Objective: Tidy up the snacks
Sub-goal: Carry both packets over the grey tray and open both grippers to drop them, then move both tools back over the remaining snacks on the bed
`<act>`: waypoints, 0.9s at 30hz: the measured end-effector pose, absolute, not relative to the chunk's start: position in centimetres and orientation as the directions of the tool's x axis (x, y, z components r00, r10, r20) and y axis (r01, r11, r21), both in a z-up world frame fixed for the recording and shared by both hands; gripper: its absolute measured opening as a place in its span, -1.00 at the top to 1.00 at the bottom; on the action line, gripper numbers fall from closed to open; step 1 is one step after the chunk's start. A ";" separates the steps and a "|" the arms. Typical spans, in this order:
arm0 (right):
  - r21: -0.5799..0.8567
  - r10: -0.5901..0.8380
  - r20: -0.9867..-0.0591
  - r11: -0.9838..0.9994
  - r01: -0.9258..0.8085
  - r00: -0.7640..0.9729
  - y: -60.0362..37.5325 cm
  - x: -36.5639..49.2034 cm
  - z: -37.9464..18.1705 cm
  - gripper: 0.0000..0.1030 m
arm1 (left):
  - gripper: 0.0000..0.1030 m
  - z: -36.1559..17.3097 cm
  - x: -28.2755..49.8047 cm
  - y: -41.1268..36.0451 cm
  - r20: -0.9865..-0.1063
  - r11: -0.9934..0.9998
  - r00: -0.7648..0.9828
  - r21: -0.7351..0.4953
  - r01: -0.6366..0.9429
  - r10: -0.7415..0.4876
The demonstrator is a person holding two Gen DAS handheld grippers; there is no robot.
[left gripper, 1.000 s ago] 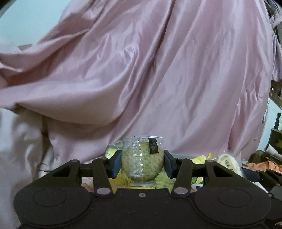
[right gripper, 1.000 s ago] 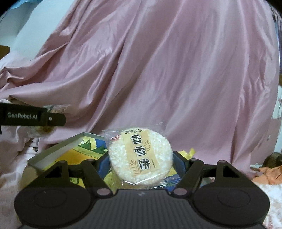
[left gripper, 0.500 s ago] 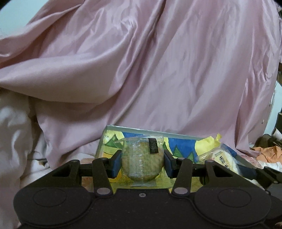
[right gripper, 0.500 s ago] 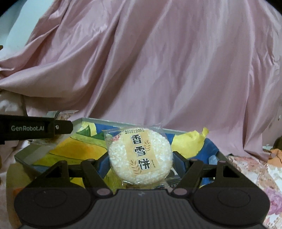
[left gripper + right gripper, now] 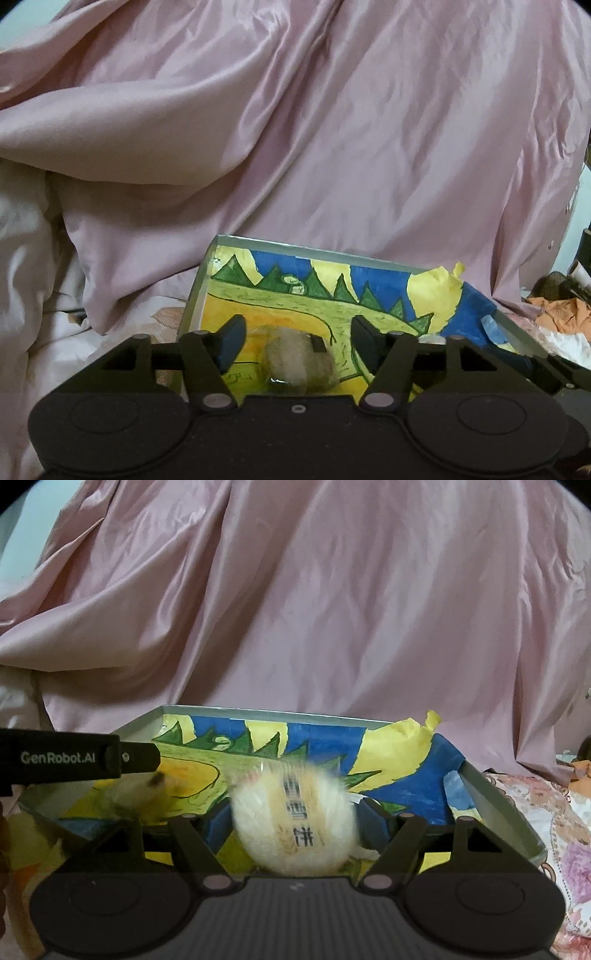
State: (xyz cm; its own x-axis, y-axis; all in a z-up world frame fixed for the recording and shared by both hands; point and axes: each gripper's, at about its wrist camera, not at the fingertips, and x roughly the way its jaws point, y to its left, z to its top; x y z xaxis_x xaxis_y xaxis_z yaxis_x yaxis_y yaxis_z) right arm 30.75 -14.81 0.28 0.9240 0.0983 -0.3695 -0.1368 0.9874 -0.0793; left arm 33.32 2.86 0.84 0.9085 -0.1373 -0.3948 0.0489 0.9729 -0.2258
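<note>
Both wrapped snacks are being released into the painted tray [image 5: 498, 805]: the left gripper [image 5: 297, 341], jaws opening, is clear of the brown cake [image 5: 299, 363]; the right gripper [image 5: 295, 823], jaws opening, is letting the blurred rice cracker [image 5: 295, 819] drop at 12 o'clock. Withdrawal is called for next.

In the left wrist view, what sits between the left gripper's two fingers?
A blurred wrapped brownish snack, clear of both pads as the left gripper opens, over the painted tray.

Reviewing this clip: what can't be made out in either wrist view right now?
- Left wrist: brownish snack between the opening left tongs; motion blur hides its label.
- Right wrist: white rice cracker between the opening right tongs; blurred, top label character unreadable.
- Both: tray's near edge hidden behind the tongs' bodies.
</note>
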 end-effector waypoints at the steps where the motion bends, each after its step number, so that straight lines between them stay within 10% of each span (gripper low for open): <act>1: -0.082 0.096 -0.369 0.987 -0.135 0.925 -14.8 30.7 0.3 -0.56 | -0.40 1.1 33.2 2.8 -0.391 0.972 0.910 -0.230 0.048 -0.137; 10: -0.075 0.076 -0.303 0.992 -0.104 0.950 -15.5 28.7 2.0 -0.84 | -0.94 4.6 29.7 3.7 -0.302 0.965 0.948 -0.260 0.018 -0.099; 27: -0.075 0.070 -0.041 0.995 -0.073 0.997 -18.0 17.8 6.5 -1.00 | -0.98 9.5 18.9 4.4 -0.142 0.957 0.990 -0.289 -0.035 -0.006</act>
State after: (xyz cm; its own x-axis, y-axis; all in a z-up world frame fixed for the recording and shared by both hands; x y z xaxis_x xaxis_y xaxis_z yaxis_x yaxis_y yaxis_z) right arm 17.79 -18.01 6.47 0.9967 0.0698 -0.0409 -0.0727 0.9945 -0.0753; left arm 18.86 4.44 9.47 0.9899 -0.0063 -0.1418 -0.0354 0.9565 -0.2894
